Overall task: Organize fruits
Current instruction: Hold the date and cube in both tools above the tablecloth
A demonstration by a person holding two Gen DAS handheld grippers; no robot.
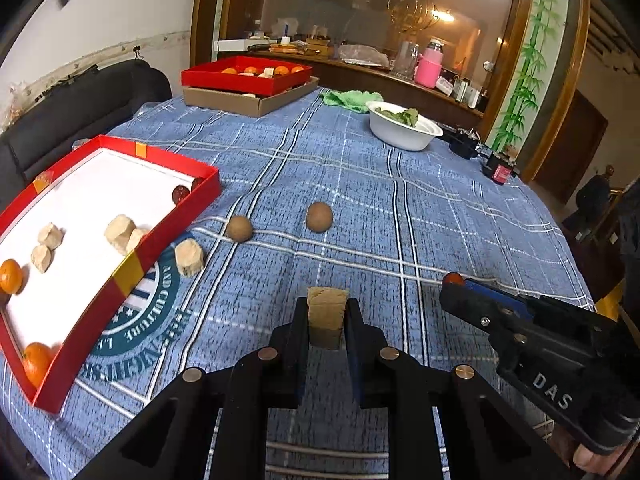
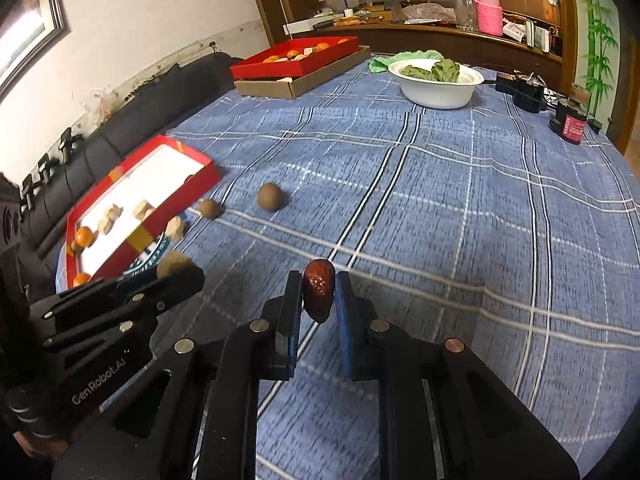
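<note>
L gripper [image 1: 326, 322]: fingers clamped on tan block [image 1: 327, 318], block upright btwn pads, above worktop [image 1: 440, 220]. R gripper [image 2: 319, 294]: fingers pinching red date [image 2: 318, 294], held off cloth. Two brown round fruits [image 1: 319, 217] loose on worktop, well fwd of fingers. Red tray [image 1: 120, 276] at left w/ oranges, blocks.

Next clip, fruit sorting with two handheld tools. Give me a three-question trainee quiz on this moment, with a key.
1. True or false: the left tool holds a tan chunk.
2. What does the right tool hold? A) an orange B) a dark red date C) a leaf
3. How many brown round fruits lie loose on the blue cloth beyond the near red tray?

Key: 1 true; 2 B; 3 two.
</note>
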